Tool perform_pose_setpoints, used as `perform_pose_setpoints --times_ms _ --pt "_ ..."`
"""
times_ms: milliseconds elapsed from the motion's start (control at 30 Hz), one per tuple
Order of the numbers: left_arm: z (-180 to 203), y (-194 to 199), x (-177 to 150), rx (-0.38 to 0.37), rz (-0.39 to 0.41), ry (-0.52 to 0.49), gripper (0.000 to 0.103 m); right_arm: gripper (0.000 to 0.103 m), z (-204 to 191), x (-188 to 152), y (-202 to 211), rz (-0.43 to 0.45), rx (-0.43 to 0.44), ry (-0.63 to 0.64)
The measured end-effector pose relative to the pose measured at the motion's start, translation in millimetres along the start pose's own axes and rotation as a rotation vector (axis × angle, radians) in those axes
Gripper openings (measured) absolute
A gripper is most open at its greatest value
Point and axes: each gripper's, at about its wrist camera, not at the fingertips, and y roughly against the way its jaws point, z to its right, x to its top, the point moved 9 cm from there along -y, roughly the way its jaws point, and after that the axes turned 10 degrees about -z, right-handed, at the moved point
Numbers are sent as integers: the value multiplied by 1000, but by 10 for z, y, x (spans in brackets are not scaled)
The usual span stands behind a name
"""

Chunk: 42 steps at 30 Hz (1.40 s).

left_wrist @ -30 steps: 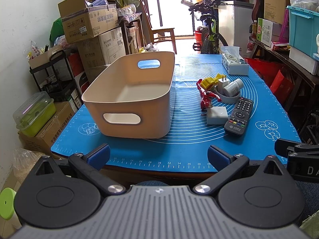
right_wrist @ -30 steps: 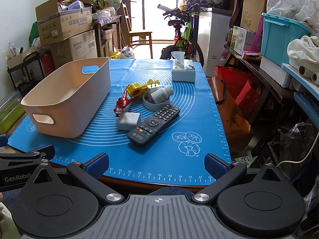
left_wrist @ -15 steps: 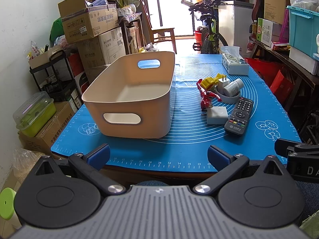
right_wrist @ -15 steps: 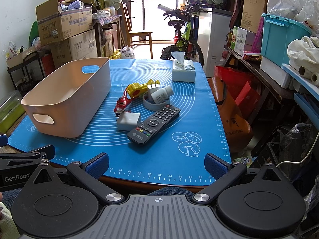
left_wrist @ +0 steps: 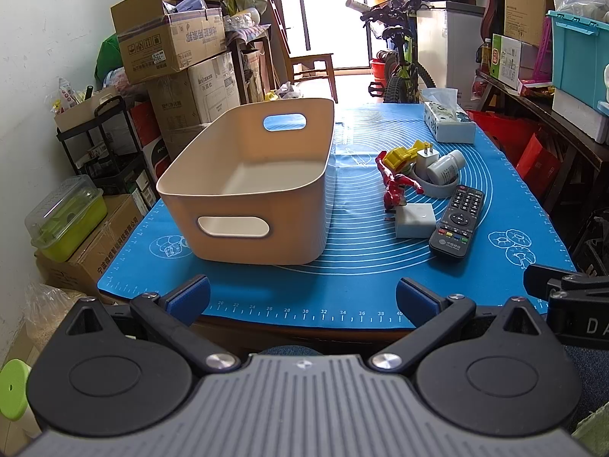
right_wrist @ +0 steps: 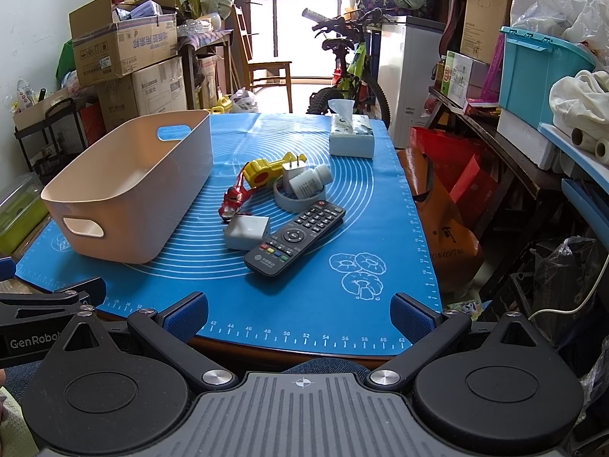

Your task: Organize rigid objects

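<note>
Standing by the table, I find the bin point(left_wrist: 243, 194) empty: its pale floor is bare in the left wrist view, so nothing has been sorted yet. It sits on the blue mat point(left_wrist: 361, 289), near the front edge.

All loose items lie in one cluster just right of the bin. The remote point(right_wrist: 296, 237) is nearest the front of that cluster. A white box point(right_wrist: 246, 232) touches the remote's left side. Behind the box lies a red toy point(right_wrist: 233, 200), and beyond it a yellow toy point(right_wrist: 262, 171). A grey ring point(right_wrist: 295, 200) behind the remote holds a plug point(right_wrist: 294, 169) and a white bottle point(right_wrist: 309, 182) leaning together. A tissue box point(right_wrist: 351, 138) stands at the far end of the mat, well behind the cluster.

Left gripper point(left_wrist: 302, 297) hangs at the front edge facing the bin, jaws wide, holding nothing. Right gripper point(right_wrist: 298, 310) hangs at the same edge facing the remote, jaws wide, likewise empty.

Judgement: task at its start; every item remains to be placed, the remote being the readiest first pick.
</note>
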Motion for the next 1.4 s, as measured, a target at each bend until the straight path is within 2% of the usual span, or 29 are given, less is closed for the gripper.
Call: perform_pose_setpoints --times_ms 367,533,733,900,1133,1233,1400 --pt "-6 -17 3 -7 0 8 103 101 -3 18 43 1 8 -12" --pt "-99 33 118 -27 14 13 103 101 11 109 27 -31 39 -49" --pt "-228 116 495 -25 48 -8 103 101 49 349 -14 -26 80 -104" --pt "-450 82 928 17 52 11 103 101 111 667 -86 3 65 -126" --pt "-776 -242 1360 34 -3 42 103 101 161 955 -430 -6 -8 -82" --pt "-914 -431 1445 37 -41 40 103 101 168 1023 -638 -29 -42 -69" --pt "-1152 -806 1533 49 -117 39 102 101 223 1107 -999 -70 -81 -118"
